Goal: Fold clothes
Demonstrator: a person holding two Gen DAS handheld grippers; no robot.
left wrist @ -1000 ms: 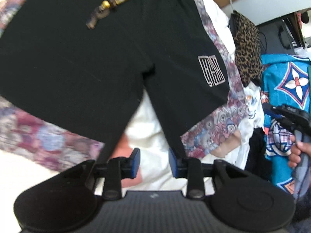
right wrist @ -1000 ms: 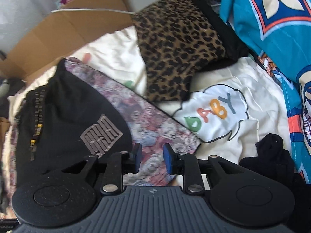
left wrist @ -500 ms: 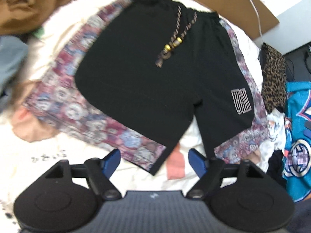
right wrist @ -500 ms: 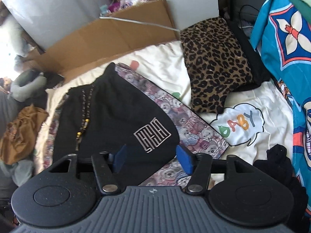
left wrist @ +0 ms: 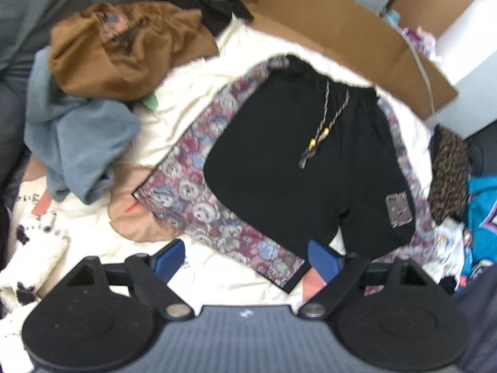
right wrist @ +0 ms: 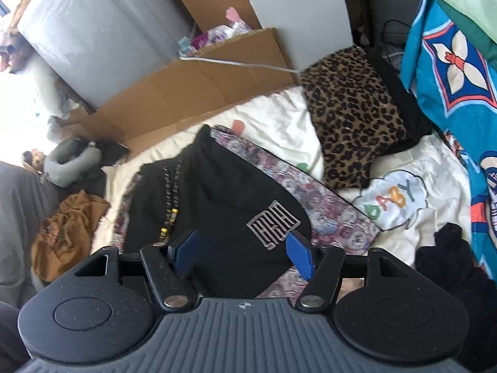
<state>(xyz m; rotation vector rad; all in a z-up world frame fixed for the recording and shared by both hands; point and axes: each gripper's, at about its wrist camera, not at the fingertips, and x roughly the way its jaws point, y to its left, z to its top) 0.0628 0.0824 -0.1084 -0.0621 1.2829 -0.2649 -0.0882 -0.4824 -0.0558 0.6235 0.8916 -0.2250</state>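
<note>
Black shorts (left wrist: 295, 171) with a beaded drawstring and a white logo on one leg lie flat on a bear-print cloth (left wrist: 192, 192) on the cream bedding. My left gripper (left wrist: 247, 258) hangs high above the shorts' hem end, its jaws still opening with nothing between the blue pads. In the right wrist view the shorts (right wrist: 217, 202) lie on the same print cloth (right wrist: 329, 214). My right gripper (right wrist: 243, 255) hovers over the logo leg, jaws also opening and empty.
A brown garment (left wrist: 124, 46) and a blue one (left wrist: 77, 136) are heaped at the left. Flattened cardboard (left wrist: 326, 21) borders the far side. A leopard-print piece (right wrist: 351, 115), a teal blanket (right wrist: 450, 77), a white "BABY" cloth (right wrist: 394, 199) and a black bundle (right wrist: 450, 264) lie to the right.
Both grippers have lifted away from the shorts, so more of the bed shows. Their jaws went from nearly shut to wide apart. The shorts stay spread flat.
</note>
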